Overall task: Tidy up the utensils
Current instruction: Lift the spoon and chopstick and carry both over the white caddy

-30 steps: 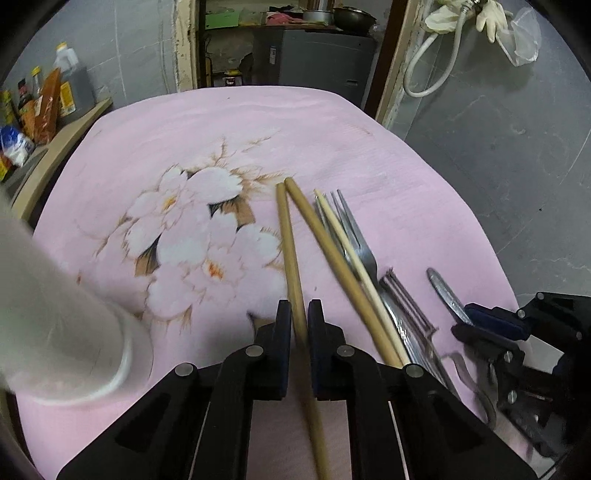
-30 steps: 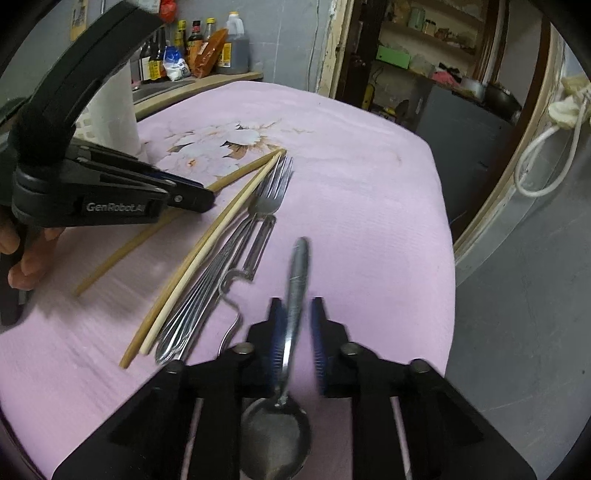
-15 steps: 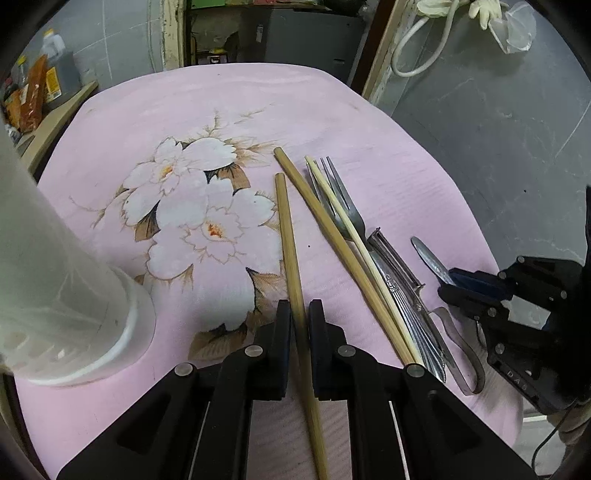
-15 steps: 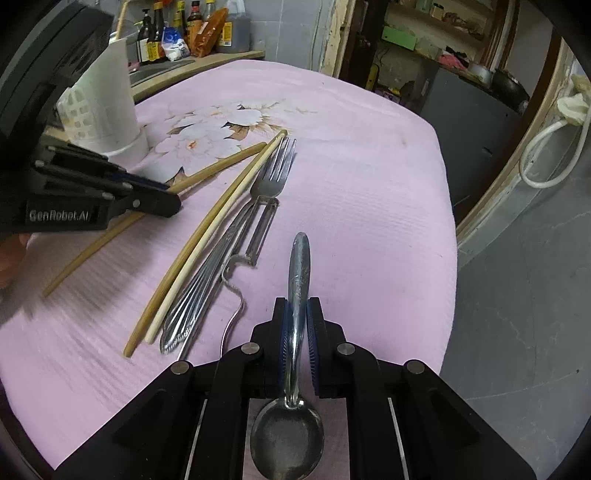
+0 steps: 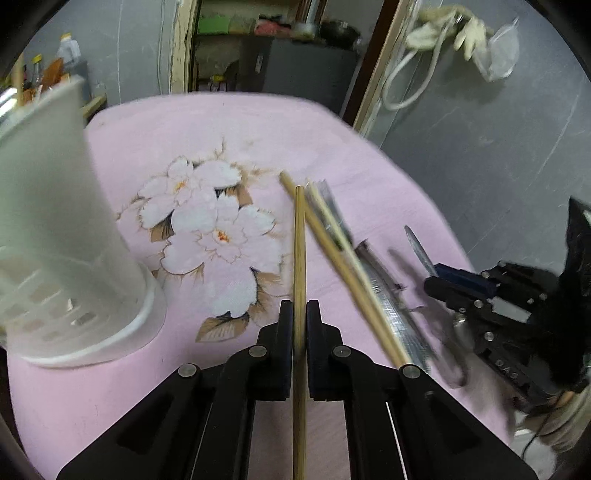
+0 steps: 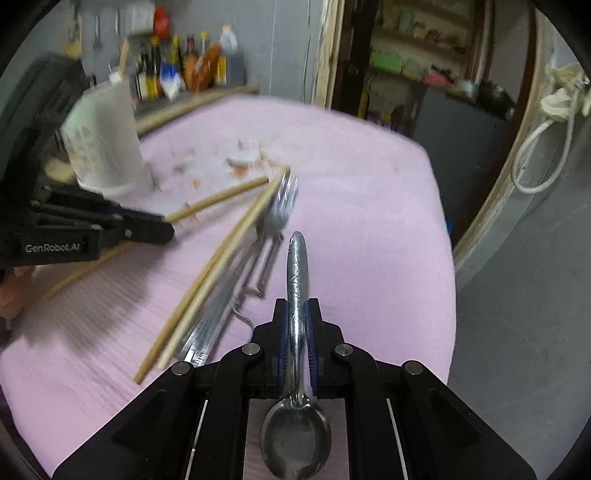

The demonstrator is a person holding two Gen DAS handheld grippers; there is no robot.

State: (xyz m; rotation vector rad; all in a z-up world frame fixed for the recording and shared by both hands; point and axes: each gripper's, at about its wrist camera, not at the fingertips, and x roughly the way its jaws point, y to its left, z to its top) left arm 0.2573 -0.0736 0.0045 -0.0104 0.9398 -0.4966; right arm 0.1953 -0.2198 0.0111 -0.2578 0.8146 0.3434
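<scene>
Chopstick [image 5: 299, 258] lifted, table edge [image 6: 448, 258] near

Bottles [image 6: 177, 74] beyond pink flowered cloth [image 5: 221, 140]

A round table under a pink cloth printed with pale flowers [image 5: 221, 122] fills the middle of the room. Grey plastered walls [image 5: 480, 140] surround it. Behind the table a wooden door frame [image 6: 330, 55] opens onto a dim storeroom with cluttered shelves [image 6: 417, 40] and a dark grey cabinet [image 5: 306, 74]. A low wooden ledge crowded with sauce bottles [image 6: 184, 70] runs along the far wall. A looped white hose [image 6: 535, 155] hangs on the wall (pale gloves [image 5: 469, 26] dangle above it).
</scene>
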